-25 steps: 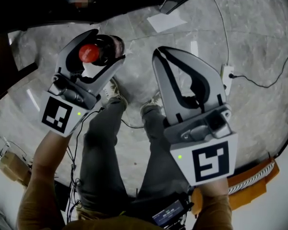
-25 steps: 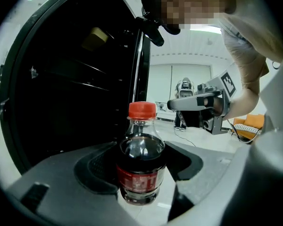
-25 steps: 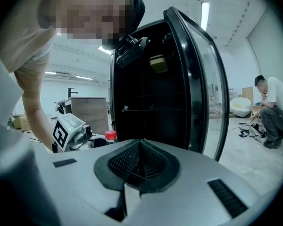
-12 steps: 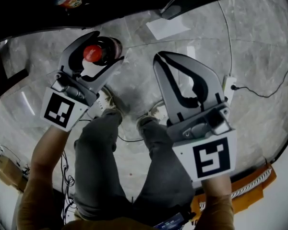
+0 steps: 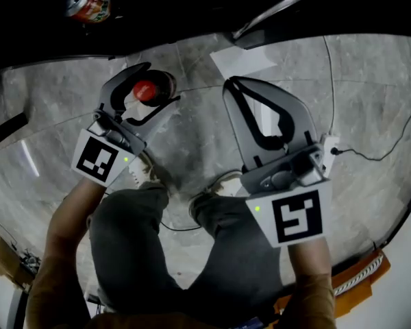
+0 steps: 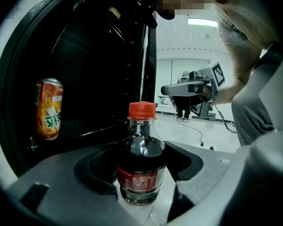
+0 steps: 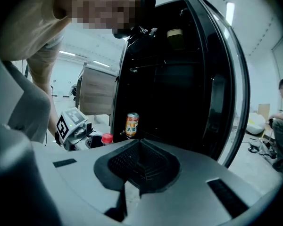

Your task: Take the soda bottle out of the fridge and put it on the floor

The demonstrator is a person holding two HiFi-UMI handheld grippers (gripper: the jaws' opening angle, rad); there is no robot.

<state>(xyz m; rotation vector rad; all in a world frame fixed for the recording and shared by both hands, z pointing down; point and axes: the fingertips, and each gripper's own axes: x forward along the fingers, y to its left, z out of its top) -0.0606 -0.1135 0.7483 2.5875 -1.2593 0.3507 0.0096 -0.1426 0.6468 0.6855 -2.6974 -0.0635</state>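
Observation:
The soda bottle, dark with a red cap, stands upright between the jaws of my left gripper. The jaws close against its sides. Pale floor shows right under its base, just outside the open black fridge. My right gripper hangs to the right over the marble floor, shut with nothing in it. In the right gripper view, the bottle's cap shows beside the left gripper's marker cube.
An orange drink can stands inside the fridge on a low shelf. The fridge door is swung open at the right. A white paper lies on the floor, with a power strip and a cable at the right. The person's legs are below.
My left gripper has gone down and away with the bottle, which looks smaller now. The right gripper has barely moved. The orange can has come into the head view.

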